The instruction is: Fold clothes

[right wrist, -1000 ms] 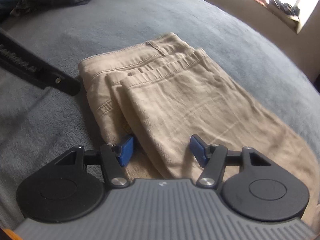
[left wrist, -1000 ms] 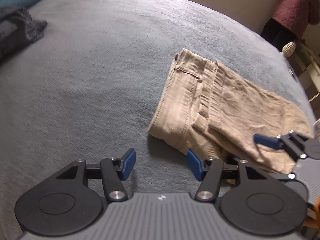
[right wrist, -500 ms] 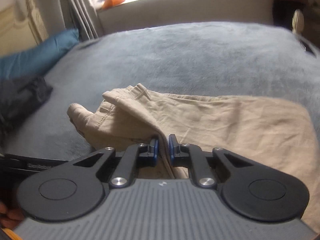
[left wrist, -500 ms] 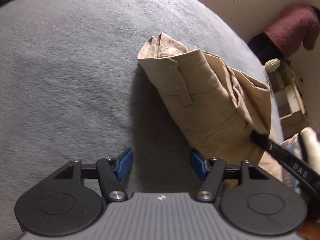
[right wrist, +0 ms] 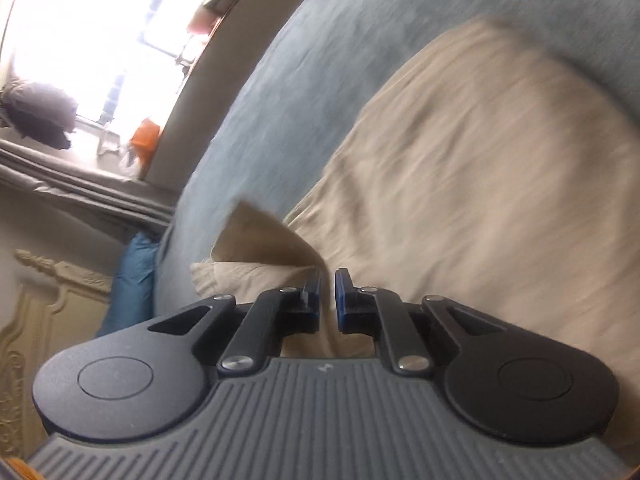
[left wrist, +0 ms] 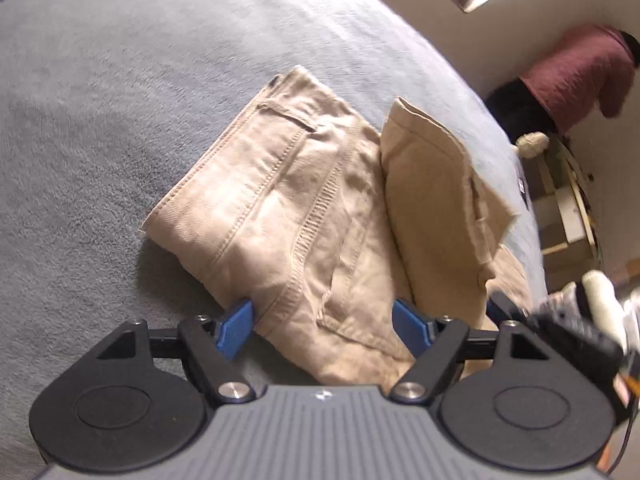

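Khaki trousers [left wrist: 304, 216] lie part-folded on grey bed [left wrist: 120, 80]. Left gripper [left wrist: 324, 328], fingers spread wide, hovers over the near edge; right gripper [right wrist: 327, 296] pinches a lifted fold w/ fingers nearly closed.

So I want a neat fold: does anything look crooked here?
Yes. The trousers lie on the blanket, but one layer stands up instead of lying flat, pinched in the right gripper. The left gripper is open over the near edge.
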A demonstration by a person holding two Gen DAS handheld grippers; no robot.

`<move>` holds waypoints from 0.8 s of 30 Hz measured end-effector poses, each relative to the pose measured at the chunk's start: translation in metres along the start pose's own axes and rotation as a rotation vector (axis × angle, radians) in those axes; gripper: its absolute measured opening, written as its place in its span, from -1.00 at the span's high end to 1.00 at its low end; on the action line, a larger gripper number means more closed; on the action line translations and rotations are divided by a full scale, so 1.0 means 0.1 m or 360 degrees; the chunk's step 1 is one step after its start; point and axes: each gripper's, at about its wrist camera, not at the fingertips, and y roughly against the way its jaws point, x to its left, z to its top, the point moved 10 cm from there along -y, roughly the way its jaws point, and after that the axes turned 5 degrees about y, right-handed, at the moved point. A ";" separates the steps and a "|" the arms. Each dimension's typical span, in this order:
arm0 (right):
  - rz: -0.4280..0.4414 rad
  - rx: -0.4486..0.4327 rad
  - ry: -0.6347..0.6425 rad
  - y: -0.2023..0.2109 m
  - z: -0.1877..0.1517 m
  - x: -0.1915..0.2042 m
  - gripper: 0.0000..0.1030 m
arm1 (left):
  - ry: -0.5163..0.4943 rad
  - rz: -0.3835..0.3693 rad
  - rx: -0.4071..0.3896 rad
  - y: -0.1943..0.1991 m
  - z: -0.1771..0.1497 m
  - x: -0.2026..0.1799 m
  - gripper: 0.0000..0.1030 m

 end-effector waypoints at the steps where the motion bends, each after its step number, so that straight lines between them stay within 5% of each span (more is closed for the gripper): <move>1: -0.0039 -0.0029 0.0012 0.05 0.04 -0.06 0.90 | 0.0033 0.0015 0.0006 -0.04 0.02 0.01 -0.49; 5: -0.0120 -0.0103 0.0048 0.14 0.15 -0.19 0.89 | 0.0099 0.0088 0.0002 -0.11 0.04 0.09 -0.49; 9: -0.0052 -0.0027 0.0230 0.07 0.04 0.03 0.71 | 0.0075 0.0157 0.0013 -0.10 -0.03 0.08 -0.41; 11: -0.0045 0.0073 0.0329 -0.06 -0.07 0.14 0.09 | 0.0103 0.0177 0.0042 -0.10 -0.07 0.13 -0.38; 12: -0.0051 0.0120 0.0375 -0.13 -0.12 0.18 0.02 | 0.0118 0.0186 0.0056 -0.10 -0.10 0.15 -0.37; 18: -0.0059 0.0252 0.0506 -0.41 -0.27 0.32 -0.07 | 0.0183 0.0212 -0.0025 -0.18 -0.05 0.15 -0.40; 20: -0.0059 0.0283 0.0532 -0.48 -0.30 0.35 -0.08 | 0.0193 0.0208 -0.0131 -0.11 0.01 0.07 -0.18; 24: -0.0025 0.0319 0.0530 -0.53 -0.32 0.34 -0.07 | 0.0041 0.0117 -0.0270 -0.04 0.11 -0.22 -0.18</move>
